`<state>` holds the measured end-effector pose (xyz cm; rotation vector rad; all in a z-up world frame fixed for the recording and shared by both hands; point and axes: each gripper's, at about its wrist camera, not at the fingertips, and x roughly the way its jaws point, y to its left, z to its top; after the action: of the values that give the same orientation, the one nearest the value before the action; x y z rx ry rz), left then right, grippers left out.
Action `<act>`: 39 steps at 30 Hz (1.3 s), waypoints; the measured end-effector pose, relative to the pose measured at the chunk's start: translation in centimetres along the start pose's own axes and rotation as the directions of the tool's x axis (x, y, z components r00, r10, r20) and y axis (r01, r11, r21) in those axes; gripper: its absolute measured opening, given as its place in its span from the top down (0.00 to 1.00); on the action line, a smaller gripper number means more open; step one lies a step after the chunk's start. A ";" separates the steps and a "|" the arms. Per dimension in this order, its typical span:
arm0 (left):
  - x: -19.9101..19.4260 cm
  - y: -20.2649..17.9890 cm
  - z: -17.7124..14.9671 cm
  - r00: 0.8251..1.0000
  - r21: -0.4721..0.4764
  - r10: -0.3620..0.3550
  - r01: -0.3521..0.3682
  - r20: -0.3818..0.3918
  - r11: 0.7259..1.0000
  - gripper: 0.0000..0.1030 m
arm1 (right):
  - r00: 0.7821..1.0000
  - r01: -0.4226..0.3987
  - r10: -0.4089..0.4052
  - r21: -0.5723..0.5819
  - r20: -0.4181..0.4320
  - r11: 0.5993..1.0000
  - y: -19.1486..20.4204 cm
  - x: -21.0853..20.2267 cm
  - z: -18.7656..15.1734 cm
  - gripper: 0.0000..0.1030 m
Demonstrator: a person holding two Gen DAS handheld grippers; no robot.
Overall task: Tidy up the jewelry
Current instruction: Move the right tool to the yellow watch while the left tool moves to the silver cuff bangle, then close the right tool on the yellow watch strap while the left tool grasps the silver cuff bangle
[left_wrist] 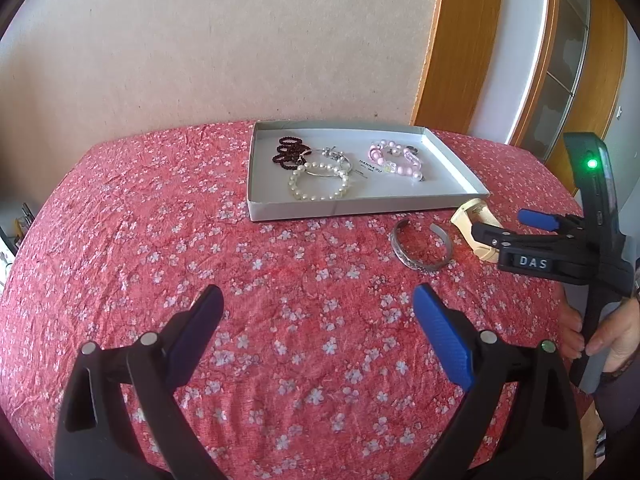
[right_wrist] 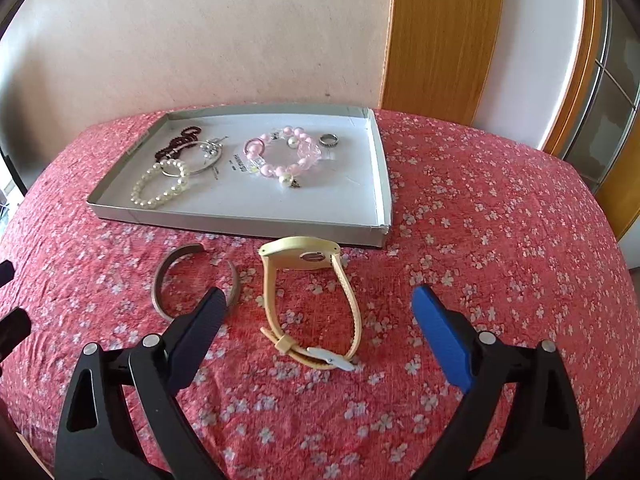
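Your right tongs (right_wrist: 316,300) gape over the cream watch (right_wrist: 308,300); left tongs (left_wrist: 318,300) spread above the bench (left_wrist: 120,240), gripping nothing.

Left gripper (left_wrist: 316,328) spread wide, nothing between its fingers. Right gripper (right_wrist: 316,328) likewise parted and holding nothing; seen from the left wrist, a bare hand (left_wrist: 600,336) grips its handle from below

Both cameras look forward and a little down over the surface (left_wrist: 120,240) toward the far wall. The left view stands farther back and to the left. The right view is nearer to the tray (right_wrist: 240,224). Both views share the tray and the cuff bracelet (left_wrist: 420,256).
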<state>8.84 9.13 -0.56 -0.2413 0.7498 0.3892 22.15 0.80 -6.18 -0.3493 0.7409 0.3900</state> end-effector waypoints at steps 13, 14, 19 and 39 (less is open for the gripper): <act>0.9 0.0 0.0 1.000 0.002 -0.010 0.010 -0.019 1.000 0.07 | 0.997 -0.049 0.050 0.025 -0.062 0.998 -0.4 2.1 -0.1 0.42; 0.9 0.0 0.0 1.000 0.003 -0.011 0.011 -0.021 1.000 0.07 | 0.997 -0.048 0.049 0.022 -0.063 0.999 -0.4 2.0 -0.1 0.42; 1.1 0.0 0.0 1.000 0.005 -0.014 0.015 -0.027 1.000 0.07 | 0.996 -0.050 0.051 0.013 -0.072 0.999 0.2 2.5 0.2 0.43; 6.6 -8.6 1.8 0.994 0.138 -0.050 0.063 -0.092 0.988 0.05 | 0.996 -0.077 0.070 0.155 0.051 0.985 -3.8 -3.8 -1.5 0.63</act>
<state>17.96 3.73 -3.30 -0.1472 0.8519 0.2719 20.51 -4.00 -3.88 -0.1648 0.7360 0.4055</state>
